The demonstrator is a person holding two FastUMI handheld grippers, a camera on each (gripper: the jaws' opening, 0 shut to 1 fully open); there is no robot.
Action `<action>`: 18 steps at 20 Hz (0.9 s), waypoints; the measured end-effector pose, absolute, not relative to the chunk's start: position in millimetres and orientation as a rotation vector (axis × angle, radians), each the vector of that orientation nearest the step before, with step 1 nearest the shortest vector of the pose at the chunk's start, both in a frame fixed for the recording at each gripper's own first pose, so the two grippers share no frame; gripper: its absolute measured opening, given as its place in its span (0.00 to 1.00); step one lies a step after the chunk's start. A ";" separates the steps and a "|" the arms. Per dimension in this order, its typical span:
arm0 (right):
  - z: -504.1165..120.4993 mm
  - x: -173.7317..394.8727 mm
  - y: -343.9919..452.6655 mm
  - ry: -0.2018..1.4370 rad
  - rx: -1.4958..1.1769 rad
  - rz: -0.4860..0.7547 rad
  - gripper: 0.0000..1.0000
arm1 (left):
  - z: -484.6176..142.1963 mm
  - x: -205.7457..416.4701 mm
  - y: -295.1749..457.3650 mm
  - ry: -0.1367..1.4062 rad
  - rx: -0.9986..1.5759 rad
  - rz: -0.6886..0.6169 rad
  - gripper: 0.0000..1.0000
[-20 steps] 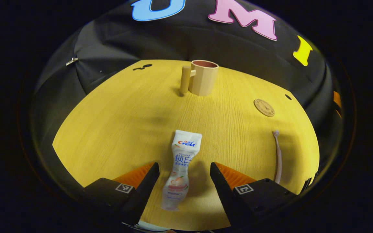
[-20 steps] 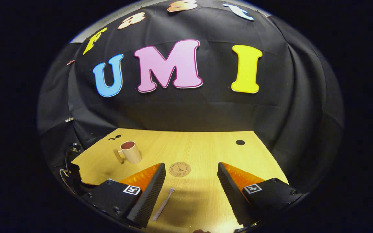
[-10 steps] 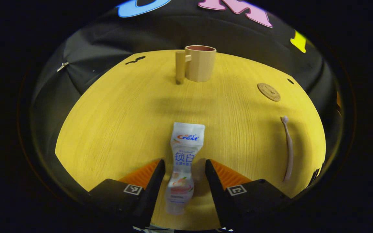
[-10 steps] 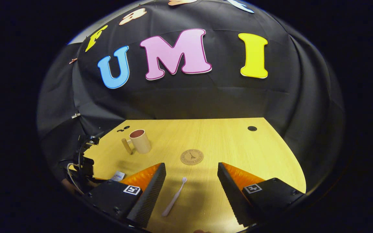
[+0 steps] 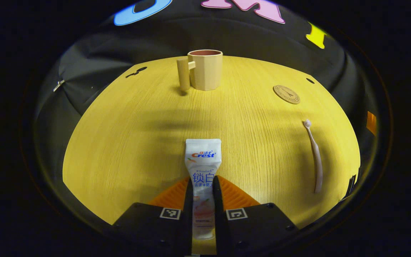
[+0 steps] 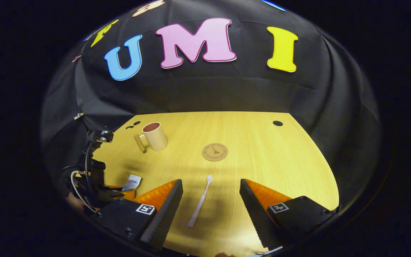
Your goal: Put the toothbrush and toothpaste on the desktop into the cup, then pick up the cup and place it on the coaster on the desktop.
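In the left gripper view my left gripper (image 5: 202, 185) is shut on the white toothpaste tube (image 5: 203, 159), which lies flat on the yellow desktop and points away from me. Beyond it stands the beige cup (image 5: 205, 69), handle to the left. The round brown coaster (image 5: 286, 94) lies to the right, and the pale pink toothbrush (image 5: 314, 155) lies nearer on that side. In the right gripper view my right gripper (image 6: 211, 192) is open above the toothbrush (image 6: 200, 206), whose handle sits between the fingers. The coaster (image 6: 215, 152) and cup (image 6: 155, 136) lie farther off; the toothpaste tube (image 6: 132, 182) peeks out at left.
The left gripper's body and cables (image 6: 91, 175) show at the left edge of the right gripper view. A dark round hole (image 6: 277, 123) marks the desktop's far right corner. The black cloth wall closes off the back of the desktop (image 6: 248, 135).
My left gripper has moved in and its fingers have come together onto the toothpaste tube. My right gripper has tilted down and advanced, so the toothbrush now sits between its open fingers.
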State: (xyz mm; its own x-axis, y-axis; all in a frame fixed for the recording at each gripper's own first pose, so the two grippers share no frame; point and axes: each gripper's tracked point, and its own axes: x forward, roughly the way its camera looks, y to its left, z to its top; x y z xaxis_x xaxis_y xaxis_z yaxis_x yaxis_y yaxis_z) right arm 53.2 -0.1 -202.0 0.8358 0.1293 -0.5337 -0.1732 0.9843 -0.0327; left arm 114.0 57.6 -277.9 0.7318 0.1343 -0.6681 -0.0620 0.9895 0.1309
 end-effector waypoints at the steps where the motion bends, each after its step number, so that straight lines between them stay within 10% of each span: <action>1: -205.9 51.0 -2.5 0.572 -0.096 0.143 0.99 | -276.7 114.5 56.5 0.743 0.092 0.102 0.27; 18: -291.5 63.2 21.4 0.847 -0.132 0.059 0.99 | -224.8 31.7 69.7 0.578 -0.016 -0.012 0.19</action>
State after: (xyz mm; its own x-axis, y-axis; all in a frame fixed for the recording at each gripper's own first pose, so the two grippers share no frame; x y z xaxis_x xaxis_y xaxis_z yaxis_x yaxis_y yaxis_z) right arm 63.2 21.4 -291.5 0.6611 -0.0001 -0.7503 -0.1048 0.9902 -0.0925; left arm 31.7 69.7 -224.8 0.8376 -0.0160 -0.5461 0.0069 0.9998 -0.0188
